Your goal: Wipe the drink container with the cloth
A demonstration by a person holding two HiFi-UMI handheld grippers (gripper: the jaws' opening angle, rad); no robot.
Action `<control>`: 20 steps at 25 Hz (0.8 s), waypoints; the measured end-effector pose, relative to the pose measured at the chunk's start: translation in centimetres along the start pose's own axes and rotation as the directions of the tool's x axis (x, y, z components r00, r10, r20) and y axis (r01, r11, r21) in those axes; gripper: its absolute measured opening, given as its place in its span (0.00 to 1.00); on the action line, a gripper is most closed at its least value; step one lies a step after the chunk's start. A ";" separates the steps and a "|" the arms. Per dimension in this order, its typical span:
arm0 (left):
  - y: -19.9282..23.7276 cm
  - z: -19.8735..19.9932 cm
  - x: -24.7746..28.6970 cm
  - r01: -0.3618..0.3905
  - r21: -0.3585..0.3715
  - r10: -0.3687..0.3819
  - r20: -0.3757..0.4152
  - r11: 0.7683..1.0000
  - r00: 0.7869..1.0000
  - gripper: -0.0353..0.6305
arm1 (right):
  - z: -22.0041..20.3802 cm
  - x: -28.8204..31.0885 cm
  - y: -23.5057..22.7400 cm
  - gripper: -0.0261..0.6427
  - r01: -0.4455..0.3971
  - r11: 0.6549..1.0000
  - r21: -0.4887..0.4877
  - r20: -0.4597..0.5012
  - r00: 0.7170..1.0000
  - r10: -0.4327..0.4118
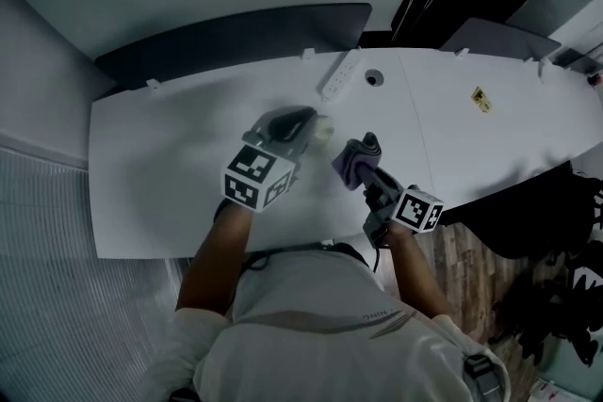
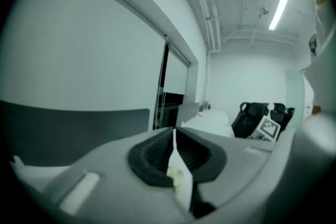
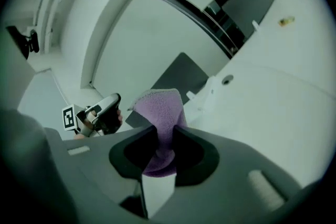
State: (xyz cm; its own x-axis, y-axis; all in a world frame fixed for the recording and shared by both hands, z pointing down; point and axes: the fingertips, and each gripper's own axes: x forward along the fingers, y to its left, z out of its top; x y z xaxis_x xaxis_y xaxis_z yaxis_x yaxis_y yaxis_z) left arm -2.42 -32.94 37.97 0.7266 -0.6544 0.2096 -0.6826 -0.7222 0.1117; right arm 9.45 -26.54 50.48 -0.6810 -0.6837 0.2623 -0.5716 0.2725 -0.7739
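Both grippers above the white table (image 1: 170, 155), each clamped.
The left gripper (image 1: 303, 120) pinches a thin pale item (seemingly the drink container (image 2: 176, 171), blurred) between closed jaws; the right gripper (image 3: 163, 136) clasps the purple cloth (image 3: 157, 107) nearby.

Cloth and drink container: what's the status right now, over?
Right gripper shut on purple cloth. Left gripper shut on thin pale drink container. Cloth and container apart, not touching. Nothing between them over the white table.
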 end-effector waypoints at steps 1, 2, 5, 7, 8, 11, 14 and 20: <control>0.1 0.6 -0.9 -0.020 -0.005 0.020 0.030 1.000 0.999 0.07 | 1.3 -0.6 0.6 0.18 0.015 0.999 -0.045 0.047 0.999 -0.013; 0.2 1.1 -1.8 -0.035 -0.012 0.036 0.057 0.999 0.998 0.06 | 2.5 -1.2 1.3 0.18 0.030 0.995 -0.093 0.092 0.996 -0.021; 0.1 1.7 -4.4 -0.069 -0.030 0.072 0.121 0.997 0.990 0.06 | 5.3 -2.8 3.8 0.17 0.075 0.967 -0.243 0.189 0.982 -0.029; 0.0 2.0 -6.2 -0.092 -0.019 0.093 0.149 0.996 0.984 0.06 | 6.8 -3.7 5.6 0.17 0.096 0.941 -0.323 0.235 0.972 -0.019; 0.0 2.2 -7.1 -0.103 -0.008 0.103 0.162 0.995 0.981 0.06 | 7.5 -4.1 6.5 0.17 0.103 0.930 -0.353 0.257 0.966 -0.009; -0.2 3.1 -10.1 -0.143 0.027 0.134 0.203 0.989 0.970 0.06 | 9.1 -5.4 9.2 0.17 0.121 0.898 -0.422 0.311 0.950 0.018; -0.3 3.8 -12.1 -0.170 0.047 0.155 0.236 0.984 0.959 0.06 | 10.2 -6.6 11.3 0.18 0.134 0.871 -0.472 0.346 0.937 0.043; -0.7 5.0 -14.1 -0.194 0.057 0.172 0.270 0.979 0.948 0.06 | 11.0 -7.2 13.5 0.18 0.146 0.830 -0.538 0.354 0.933 0.066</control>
State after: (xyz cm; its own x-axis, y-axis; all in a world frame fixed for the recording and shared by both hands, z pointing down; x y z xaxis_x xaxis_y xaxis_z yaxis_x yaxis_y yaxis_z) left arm -11.78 -24.29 30.02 0.5924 -0.8045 -0.0440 -0.8048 -0.5934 0.0138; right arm 11.68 -25.36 31.79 -0.5110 -0.8595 -0.0102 -0.8200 0.4909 -0.2941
